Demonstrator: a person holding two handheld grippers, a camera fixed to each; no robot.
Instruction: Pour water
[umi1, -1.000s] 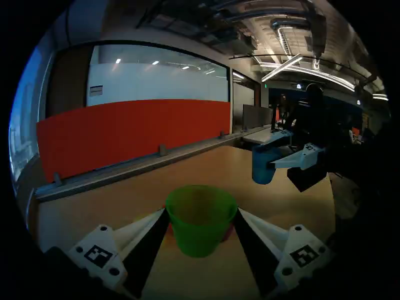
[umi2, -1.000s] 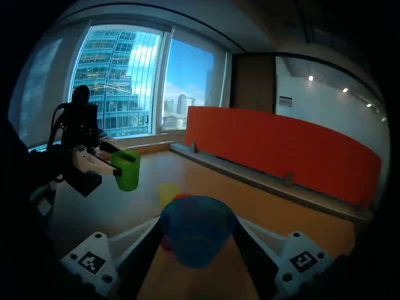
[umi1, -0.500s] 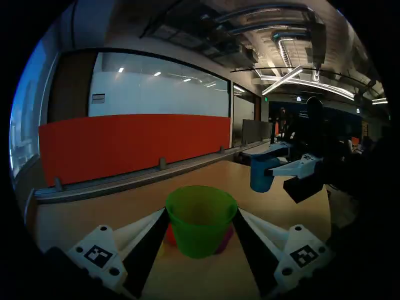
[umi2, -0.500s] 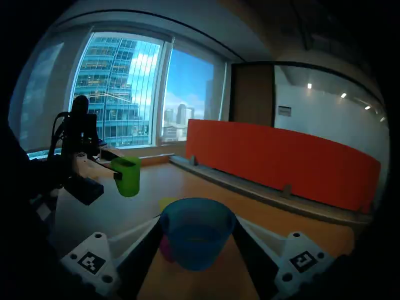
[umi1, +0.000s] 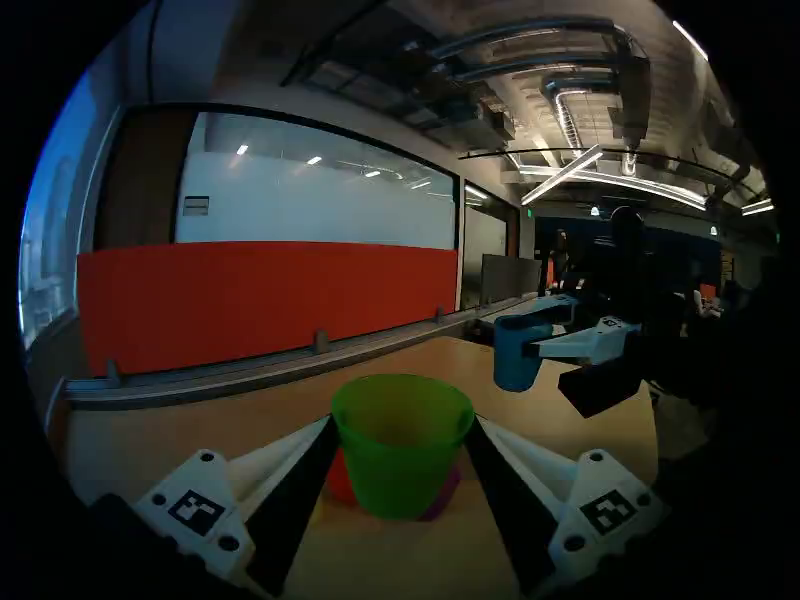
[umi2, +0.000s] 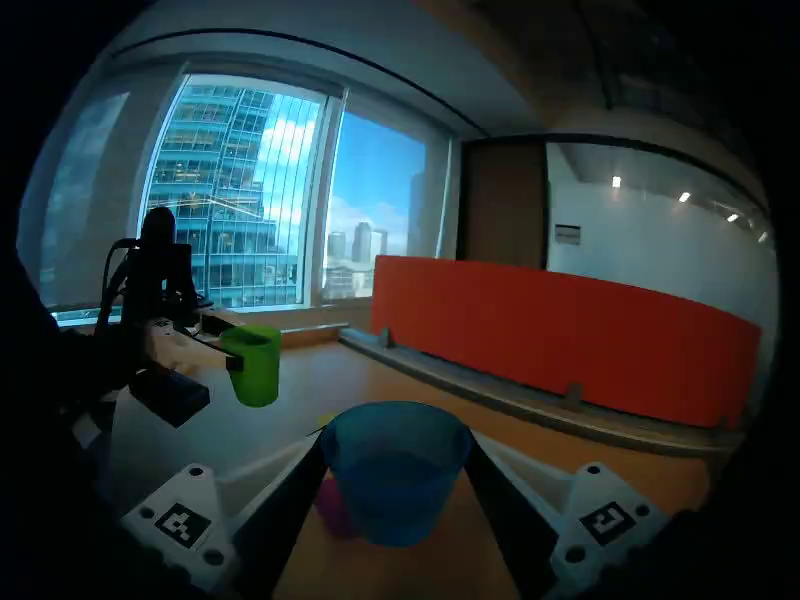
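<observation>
- The left tool (umi1: 400, 430) pinches a green cup (umi1: 402, 445), one finger pressing on each side of the cup's wall.
- The green cup stands upright, its open mouth facing up; its inside looks plain green, and whether it holds water cannot be told.
- Just behind and below the green cup, a red cup (umi1: 340, 478) and a purple cup (umi1: 441, 494) peek out on the wooden surface (umi1: 250, 420).
- The right tool (umi2: 397, 450) pinches a blue cup (umi2: 396, 470) in the same way, with both fingers against its sides.
- The blue cup is upright too; the lower part of its inside looks darker, but a water level cannot be made out.
- In the left gripper view the blue cup hangs off to the right, raised above the surface and well apart from the green cup.
- In the right gripper view the green cup sits off to the left, raised as well, with its rim level.
- An orange partition (umi1: 270, 300) runs along the far edge of the surface.
- A tall window (umi2: 240, 200) showing towers and sky lies behind the left tool in the right gripper view.
</observation>
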